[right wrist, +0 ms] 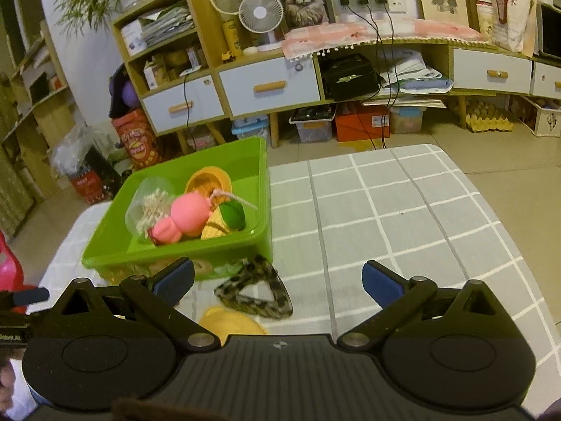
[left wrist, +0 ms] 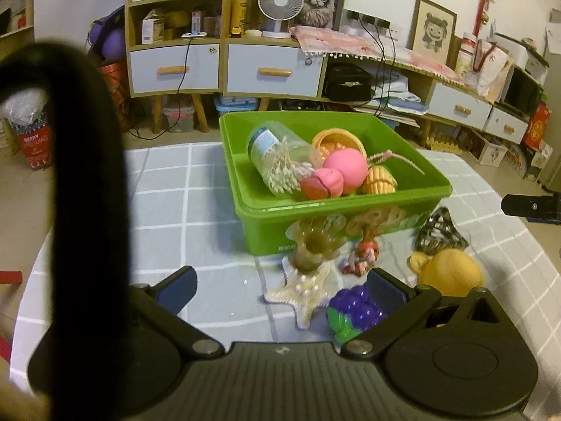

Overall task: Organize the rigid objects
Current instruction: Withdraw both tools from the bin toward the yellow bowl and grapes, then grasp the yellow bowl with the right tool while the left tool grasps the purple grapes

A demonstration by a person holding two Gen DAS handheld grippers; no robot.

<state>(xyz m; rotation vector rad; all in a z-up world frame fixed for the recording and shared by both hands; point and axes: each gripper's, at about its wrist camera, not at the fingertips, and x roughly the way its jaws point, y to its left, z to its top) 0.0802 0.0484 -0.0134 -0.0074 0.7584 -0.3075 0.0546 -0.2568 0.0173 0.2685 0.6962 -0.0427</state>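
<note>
A green bin [left wrist: 413, 172] [right wrist: 112, 242] on the checked tablecloth holds a cotton-swab jar [left wrist: 277, 158], a pink ball [left wrist: 345, 170], a peach toy [left wrist: 320, 184] and a corn toy [left wrist: 378, 180]. In front of it lie a starfish [left wrist: 305, 291], a brown translucent toy [left wrist: 313, 242], a rope toy [left wrist: 363, 254], purple grapes [left wrist: 357, 307], a yellow toy [left wrist: 450, 272] [right wrist: 228, 321] and a tortoiseshell hair clip [left wrist: 440, 233] [right wrist: 256, 293]. My left gripper [left wrist: 280, 291] is open above the starfish and grapes. My right gripper [right wrist: 278, 282] is open just behind the hair clip.
A black strap [left wrist: 80, 182] blocks the left of the left wrist view. Cabinets with drawers [right wrist: 270, 87], a fan [right wrist: 261, 15] and floor boxes stand behind the table. The cloth [right wrist: 403, 210] right of the bin is bare. The other gripper's tip [left wrist: 529, 207] shows at the right edge.
</note>
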